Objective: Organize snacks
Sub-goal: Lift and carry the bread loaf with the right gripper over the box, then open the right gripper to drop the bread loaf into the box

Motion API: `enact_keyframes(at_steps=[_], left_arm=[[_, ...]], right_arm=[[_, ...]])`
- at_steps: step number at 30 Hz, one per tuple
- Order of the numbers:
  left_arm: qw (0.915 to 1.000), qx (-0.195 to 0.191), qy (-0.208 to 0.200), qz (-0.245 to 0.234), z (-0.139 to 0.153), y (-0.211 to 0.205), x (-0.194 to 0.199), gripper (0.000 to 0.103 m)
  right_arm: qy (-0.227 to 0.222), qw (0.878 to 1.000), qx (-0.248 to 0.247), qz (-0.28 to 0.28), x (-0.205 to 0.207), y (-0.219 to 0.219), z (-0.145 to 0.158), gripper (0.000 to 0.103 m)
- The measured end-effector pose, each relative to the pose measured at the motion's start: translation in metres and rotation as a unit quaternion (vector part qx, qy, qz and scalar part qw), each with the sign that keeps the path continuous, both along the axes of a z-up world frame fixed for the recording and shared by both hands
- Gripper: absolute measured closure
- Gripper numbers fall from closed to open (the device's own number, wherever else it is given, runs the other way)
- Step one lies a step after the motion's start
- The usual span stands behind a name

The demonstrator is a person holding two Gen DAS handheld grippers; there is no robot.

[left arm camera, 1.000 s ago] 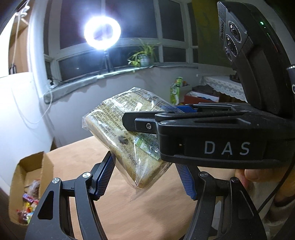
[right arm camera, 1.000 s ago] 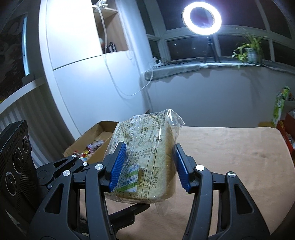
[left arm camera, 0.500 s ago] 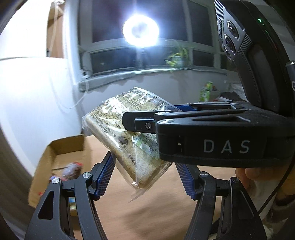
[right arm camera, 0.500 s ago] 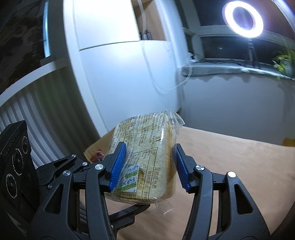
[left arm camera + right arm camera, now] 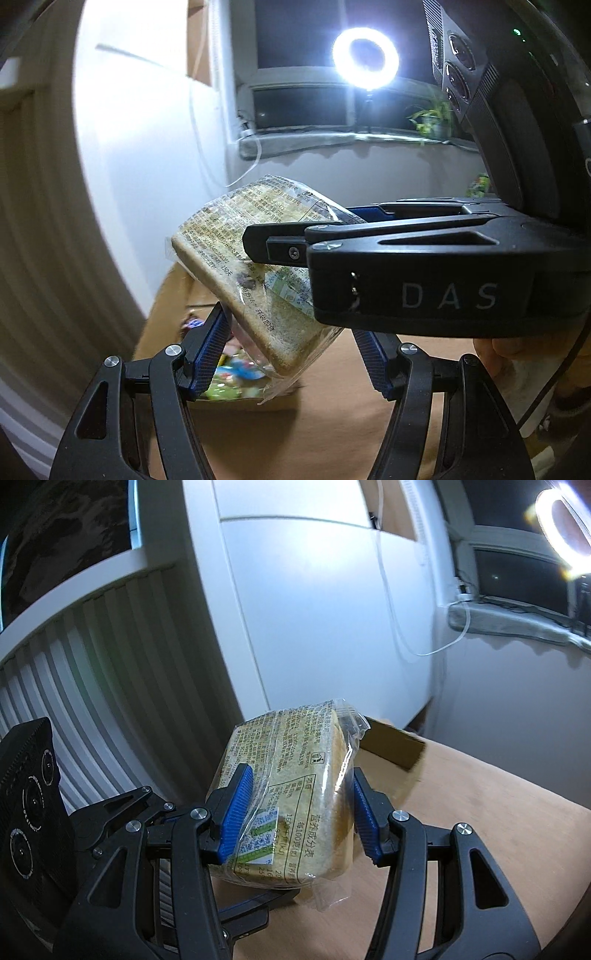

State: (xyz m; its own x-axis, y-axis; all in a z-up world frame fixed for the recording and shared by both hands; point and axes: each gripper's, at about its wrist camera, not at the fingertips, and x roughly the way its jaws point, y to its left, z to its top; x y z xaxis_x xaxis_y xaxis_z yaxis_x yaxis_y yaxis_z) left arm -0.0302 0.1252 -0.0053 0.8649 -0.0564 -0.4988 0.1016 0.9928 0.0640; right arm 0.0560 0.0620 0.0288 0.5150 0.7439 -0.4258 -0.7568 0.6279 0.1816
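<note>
Transport step: right gripper [image 5: 299,812] clamps wrapped bread slices [image 5: 291,794]; left gripper [image 5: 291,354] wide, unloaded. Next: lower bread into cardboard snack box [image 5: 162,317] at desk [image 5: 498,819] edge, then release.

Wrapped bread slice [image 5: 291,805] between the right gripper [image 5: 299,812] blue jaws, cardboard box [image 5: 391,746] just behind.

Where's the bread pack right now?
The bread pack is off the table, clamped in the right gripper, above the cardboard box at the left wrist view's lower left.
</note>
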Motion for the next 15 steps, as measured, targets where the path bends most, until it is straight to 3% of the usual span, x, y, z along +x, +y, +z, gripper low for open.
enact_keyframes(at_steps=[15], left_arm=[[0.9992, -0.012, 0.031, 0.023, -0.022, 0.046, 0.036, 0.037]], right_arm=[[0.024, 0.999, -0.016, 0.016, 0.043, 0.05, -0.029, 0.048]])
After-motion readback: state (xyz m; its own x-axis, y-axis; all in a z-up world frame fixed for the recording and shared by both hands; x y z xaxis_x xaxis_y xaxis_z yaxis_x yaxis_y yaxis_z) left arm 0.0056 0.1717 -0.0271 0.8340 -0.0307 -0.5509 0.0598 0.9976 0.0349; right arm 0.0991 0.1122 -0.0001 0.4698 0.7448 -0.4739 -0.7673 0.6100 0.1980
